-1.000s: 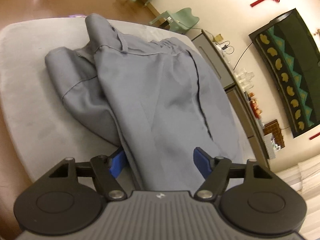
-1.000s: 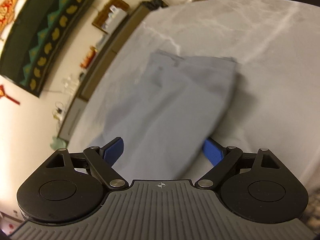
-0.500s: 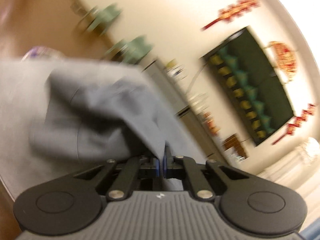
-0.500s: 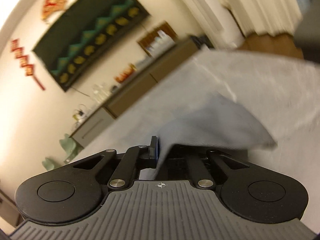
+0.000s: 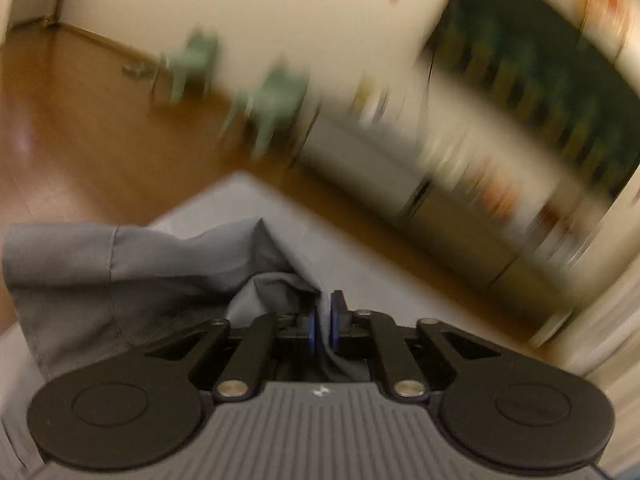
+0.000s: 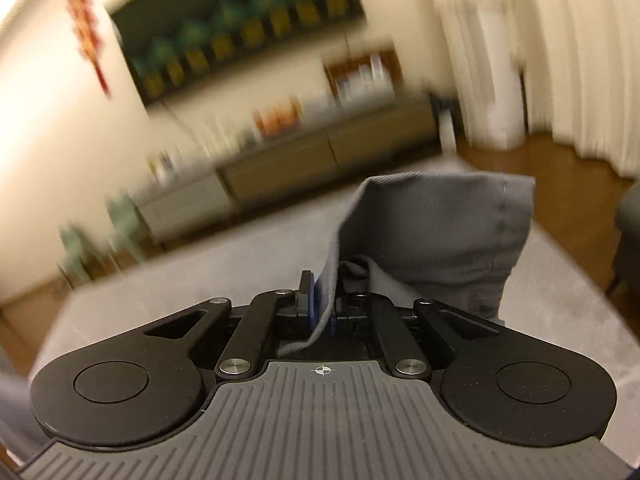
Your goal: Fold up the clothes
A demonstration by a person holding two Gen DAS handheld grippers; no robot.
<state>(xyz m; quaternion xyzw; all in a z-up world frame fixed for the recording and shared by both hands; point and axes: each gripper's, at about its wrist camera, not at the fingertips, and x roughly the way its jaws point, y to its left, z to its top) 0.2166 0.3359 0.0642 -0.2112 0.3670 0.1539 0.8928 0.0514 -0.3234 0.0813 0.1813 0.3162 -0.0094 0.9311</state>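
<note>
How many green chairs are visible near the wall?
2: in the left wrist view, one green chair by the wall, another right of it, beside the cabinet. Blur may hide more.

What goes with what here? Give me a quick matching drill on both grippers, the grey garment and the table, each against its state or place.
1. left gripper
2. right gripper
3. grey cloth garment
4. pale grey table

a. lifted, bunched
b. pinches cloth that spreads to its left
c. pinches cloth that spreads to its right
d. beneath the cloth

Pairs: 1-b, 2-c, 3-a, 4-d
</note>
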